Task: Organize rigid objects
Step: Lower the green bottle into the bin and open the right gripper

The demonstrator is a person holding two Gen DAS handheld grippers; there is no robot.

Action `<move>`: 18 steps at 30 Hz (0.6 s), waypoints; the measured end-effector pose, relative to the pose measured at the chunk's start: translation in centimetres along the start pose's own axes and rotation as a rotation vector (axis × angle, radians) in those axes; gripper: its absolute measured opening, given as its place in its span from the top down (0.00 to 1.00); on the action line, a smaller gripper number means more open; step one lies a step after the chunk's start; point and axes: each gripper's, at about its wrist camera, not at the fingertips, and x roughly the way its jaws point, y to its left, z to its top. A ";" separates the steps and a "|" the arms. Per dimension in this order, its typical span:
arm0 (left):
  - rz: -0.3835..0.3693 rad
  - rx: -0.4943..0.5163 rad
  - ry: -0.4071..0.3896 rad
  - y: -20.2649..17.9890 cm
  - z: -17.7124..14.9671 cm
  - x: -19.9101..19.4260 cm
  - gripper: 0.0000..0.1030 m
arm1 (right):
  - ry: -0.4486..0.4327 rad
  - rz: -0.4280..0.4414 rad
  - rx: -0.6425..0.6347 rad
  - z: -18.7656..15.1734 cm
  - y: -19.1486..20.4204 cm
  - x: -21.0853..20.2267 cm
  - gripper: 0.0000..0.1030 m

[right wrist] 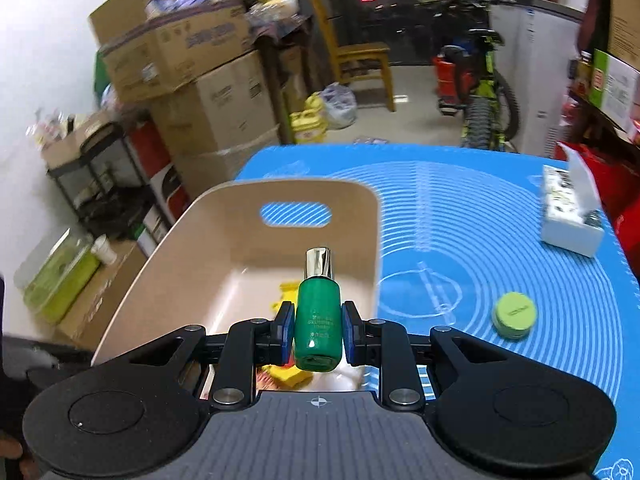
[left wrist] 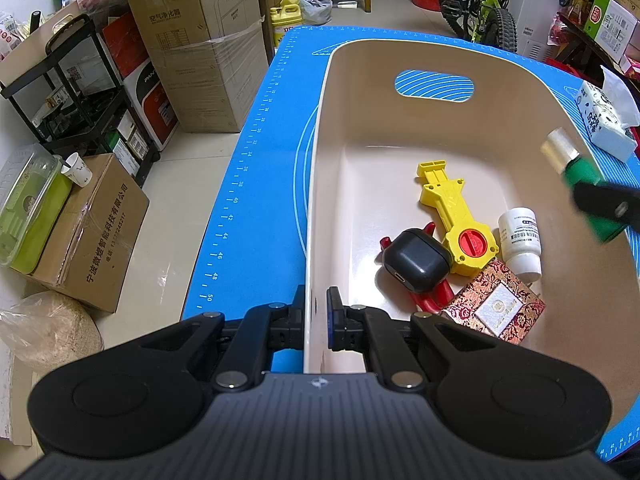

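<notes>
A beige plastic bin (left wrist: 400, 56) (right wrist: 224, 216) stands on the blue mat (left wrist: 256, 152) (right wrist: 480, 216). Inside lie a yellow toy (left wrist: 452, 208), a black earbud case (left wrist: 416, 266), a red object (left wrist: 430, 296) under it, a white pill bottle (left wrist: 520, 240) and a patterned red box (left wrist: 494, 302). My left gripper (left wrist: 316, 304) is shut on the bin's near left wall. My right gripper (right wrist: 318, 326) is shut on a green bottle (right wrist: 318, 320) with a silver cap, held above the bin's right side; the bottle (left wrist: 586, 184) appears blurred in the left wrist view.
A green round jar (right wrist: 514, 314) and a white tissue box (right wrist: 570, 216) (left wrist: 604, 120) sit on the mat right of the bin. Cardboard boxes (left wrist: 200, 52), a black rack (left wrist: 80, 92) and a bicycle (left wrist: 484, 4) stand on the floor beyond the table.
</notes>
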 end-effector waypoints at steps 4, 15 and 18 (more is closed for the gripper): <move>0.000 0.000 0.000 0.0 0.0 0.0 0.91 | 0.055 0.011 -0.064 -0.8 1.7 1.4 0.68; 0.000 0.002 -0.003 -0.1 0.0 -0.1 0.91 | 0.127 0.012 -0.139 -2.0 2.7 3.0 0.68; 0.002 0.001 -0.004 0.0 -0.1 0.0 0.91 | 0.129 0.025 -0.119 -1.8 2.3 2.9 0.59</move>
